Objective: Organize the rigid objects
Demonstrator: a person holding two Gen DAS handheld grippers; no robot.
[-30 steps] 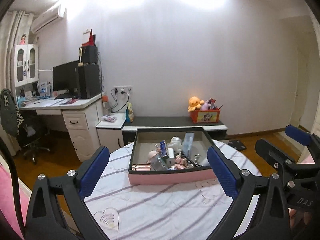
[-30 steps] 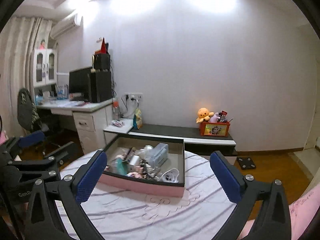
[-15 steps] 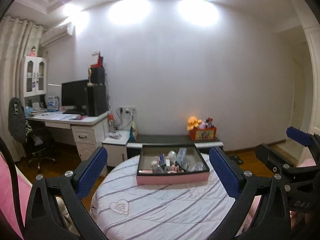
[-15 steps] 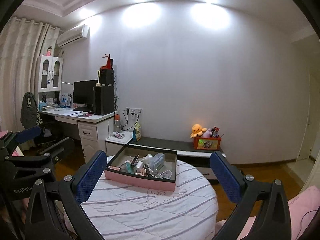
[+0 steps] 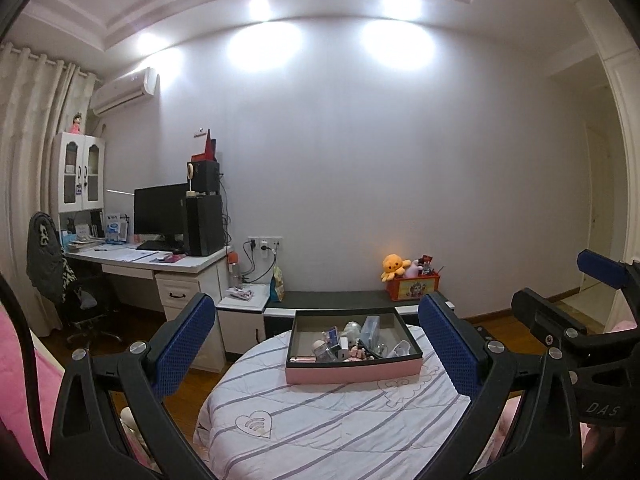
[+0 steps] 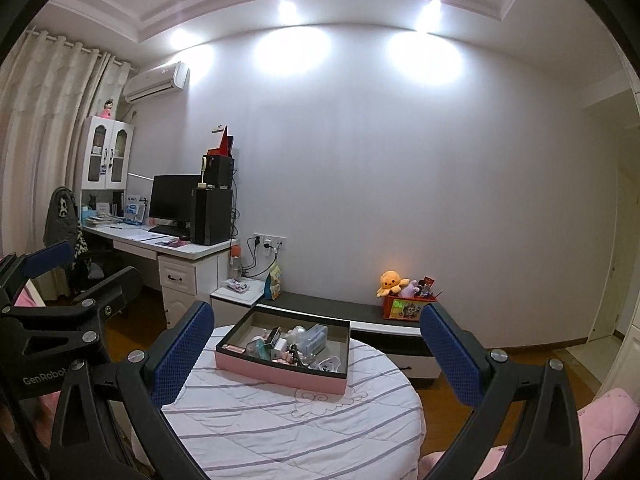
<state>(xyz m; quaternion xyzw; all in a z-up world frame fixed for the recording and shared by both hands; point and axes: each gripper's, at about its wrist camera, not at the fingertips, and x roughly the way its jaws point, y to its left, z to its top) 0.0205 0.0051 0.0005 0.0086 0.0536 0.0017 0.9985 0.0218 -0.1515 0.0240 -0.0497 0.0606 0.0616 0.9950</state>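
A pink box (image 5: 352,374) with a dark rim stands on the far half of a round table (image 5: 320,420) with a white striped cloth. It holds several small rigid items, among them a clear case (image 5: 370,326) and a white mug (image 5: 401,347). The box also shows in the right wrist view (image 6: 280,372). My left gripper (image 5: 318,348) is open and empty, well short of the box. My right gripper (image 6: 316,356) is open and empty, also back from the table.
A white desk (image 5: 152,260) with a monitor and speakers stands at the left, with a chair (image 5: 52,272) beside it. A low dark bench (image 5: 332,300) behind the table carries an orange toy box (image 5: 414,286). Pink bedding (image 6: 608,420) lies at the right.
Both grippers have pulled back and up from the table; the box looks smaller and farther. Both stay open and empty.
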